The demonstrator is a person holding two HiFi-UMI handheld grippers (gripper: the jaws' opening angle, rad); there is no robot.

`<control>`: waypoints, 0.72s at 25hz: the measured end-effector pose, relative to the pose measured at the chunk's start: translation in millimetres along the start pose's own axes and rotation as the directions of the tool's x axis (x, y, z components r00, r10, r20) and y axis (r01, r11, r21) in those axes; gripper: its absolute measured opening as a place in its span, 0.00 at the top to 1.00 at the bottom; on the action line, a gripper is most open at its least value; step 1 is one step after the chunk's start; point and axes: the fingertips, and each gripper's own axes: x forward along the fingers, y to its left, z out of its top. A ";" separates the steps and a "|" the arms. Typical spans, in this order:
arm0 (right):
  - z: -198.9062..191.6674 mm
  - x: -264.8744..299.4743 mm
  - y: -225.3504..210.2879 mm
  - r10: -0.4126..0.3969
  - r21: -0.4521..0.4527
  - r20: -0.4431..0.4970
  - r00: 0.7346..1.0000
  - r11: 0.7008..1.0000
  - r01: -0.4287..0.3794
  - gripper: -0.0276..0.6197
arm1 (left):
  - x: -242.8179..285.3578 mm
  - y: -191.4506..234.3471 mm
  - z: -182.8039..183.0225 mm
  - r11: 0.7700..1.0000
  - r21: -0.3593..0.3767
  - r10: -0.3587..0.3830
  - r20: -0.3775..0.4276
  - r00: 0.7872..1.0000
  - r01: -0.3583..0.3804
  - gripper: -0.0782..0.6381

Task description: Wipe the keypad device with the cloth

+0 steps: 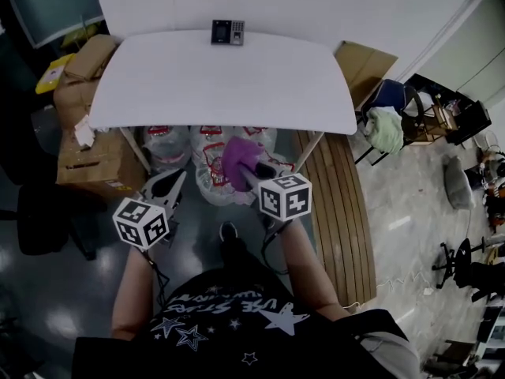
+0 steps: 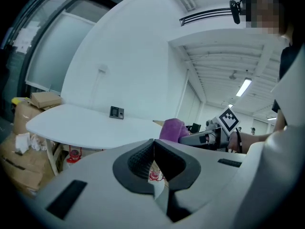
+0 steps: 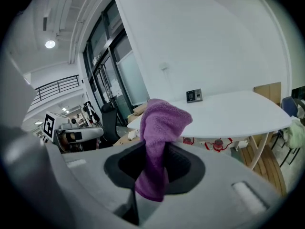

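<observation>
Keypad device [image 1: 227, 31] at far edge of white table [image 1: 197, 85], well apart from both grippers, cardboard boxes [image 1: 87, 65] beside table, right gripper [image 1: 252, 172] clamped on purple cloth [image 3: 159, 128], left gripper [image 2: 153, 148] jaws together, empty, ceiling strip lights [image 2: 243, 86] only in left gripper view

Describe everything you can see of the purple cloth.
The purple cloth is a soft, fuzzy towel, bunched into a narrow fold. The right claw is shut on its middle: a rounded bundle stands above the jaws, a short tail hangs below. It is held in the air short of the white table, touching only the claw.
</observation>
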 end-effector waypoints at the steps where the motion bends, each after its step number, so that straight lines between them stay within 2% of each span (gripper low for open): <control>1: 5.8 5.2 -8.0 0.001 -0.001 -0.002 1.000 1.000 -0.001 0.81 | 8.5 5.4 4.0 1.000 -0.004 0.004 0.000 1.000 -0.004 0.88; 8: 39.6 29.6 -52.4 0.020 -0.027 -0.013 1.000 0.999 -0.020 0.81 | 67.8 33.6 29.9 0.999 -0.036 0.034 -0.006 0.999 -0.034 0.88; 12: 53.8 37.8 -84.1 0.018 -0.032 -0.014 1.000 0.999 -0.018 0.81 | 101.2 38.6 43.9 0.999 -0.029 0.034 -0.001 0.999 -0.034 0.88; 18: 68.6 56.0 -118.4 0.027 -0.030 -0.022 0.999 0.999 -0.027 0.81 | 133.2 52.6 53.8 0.997 -0.051 0.052 0.002 0.999 -0.051 0.88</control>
